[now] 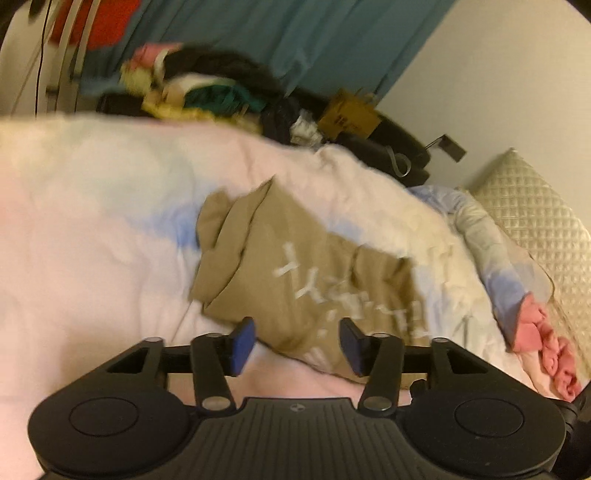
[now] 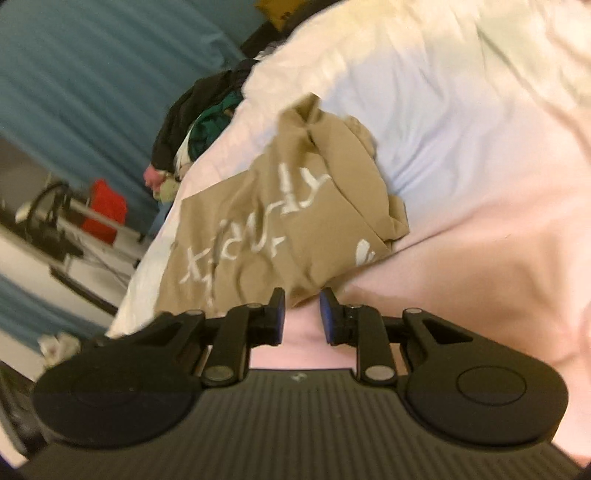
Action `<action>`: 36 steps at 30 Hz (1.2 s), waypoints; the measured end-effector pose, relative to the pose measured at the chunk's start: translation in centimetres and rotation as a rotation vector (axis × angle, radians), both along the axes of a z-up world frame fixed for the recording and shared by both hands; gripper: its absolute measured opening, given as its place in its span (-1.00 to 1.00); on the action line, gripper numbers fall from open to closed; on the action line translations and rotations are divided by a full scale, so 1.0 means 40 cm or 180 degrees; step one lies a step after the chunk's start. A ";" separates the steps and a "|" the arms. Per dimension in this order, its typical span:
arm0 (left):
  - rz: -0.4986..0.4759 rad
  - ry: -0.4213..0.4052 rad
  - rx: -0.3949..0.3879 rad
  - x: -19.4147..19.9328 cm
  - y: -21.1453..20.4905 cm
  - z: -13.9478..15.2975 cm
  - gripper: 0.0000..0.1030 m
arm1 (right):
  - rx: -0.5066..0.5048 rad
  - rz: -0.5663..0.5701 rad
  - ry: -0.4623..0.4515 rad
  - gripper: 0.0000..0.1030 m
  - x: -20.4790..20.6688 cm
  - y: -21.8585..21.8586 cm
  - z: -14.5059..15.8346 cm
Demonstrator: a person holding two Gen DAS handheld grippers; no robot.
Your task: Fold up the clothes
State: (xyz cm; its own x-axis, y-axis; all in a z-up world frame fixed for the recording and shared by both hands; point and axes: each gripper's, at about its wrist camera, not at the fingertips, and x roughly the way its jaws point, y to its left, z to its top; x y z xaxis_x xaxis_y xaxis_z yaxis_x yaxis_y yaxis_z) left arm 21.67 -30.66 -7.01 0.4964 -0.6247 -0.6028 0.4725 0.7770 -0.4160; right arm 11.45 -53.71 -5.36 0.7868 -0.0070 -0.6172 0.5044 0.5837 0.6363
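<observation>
Blue-padded fingers of the left tool are standing wide apart, released, hovering just over the near hem of the tan shirt with nothing between them. Right tool is showing a narrower gap between its pads; a corner of the tan shirt is sitting right at the fingertips, but whether the cloth is pinched or merely lying behind them, I cannot tell. Shirt is lying crumpled on the bed, spread on a pale comforter that is shading from pink to white with blue patches. White printed lettering is facing up across the shirt's middle, and one side is bunching into thick folds. Both views are blurring somewhat. Beyond the far edge of the bed, a heap of mixed clothing, dark, green and yellow pieces, is piling up against a teal curtain. A brown cardboard box is sitting near that heap. At the right of the left view, a quilted cream pillow is leaning by the wall, and a pink cloth is lying beside the comforter's edge. A red object is showing beside the curtain in the right view.
</observation>
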 end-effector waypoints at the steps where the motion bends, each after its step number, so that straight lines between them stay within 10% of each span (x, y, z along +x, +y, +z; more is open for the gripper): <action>1: -0.0014 -0.0080 0.0015 -0.025 0.004 0.040 0.16 | -0.0074 0.0038 -0.0022 -0.53 -0.017 0.011 0.027; 11: -0.0107 -0.0845 0.0309 -0.337 0.090 0.384 0.60 | -0.0793 0.0293 -0.0312 -0.49 -0.212 0.125 0.317; 15: -0.0119 -0.1204 0.0371 -0.477 0.158 0.496 0.93 | -0.1032 0.0307 -0.0617 0.59 -0.314 0.174 0.409; 18: -0.0083 -0.1462 0.0385 -0.572 0.214 0.554 0.99 | -0.1265 0.0337 -0.0763 0.69 -0.379 0.217 0.457; 36: 0.0255 -0.1889 0.0286 -0.854 0.476 0.497 0.99 | -0.2114 0.0391 -0.1185 0.69 -0.591 0.467 0.421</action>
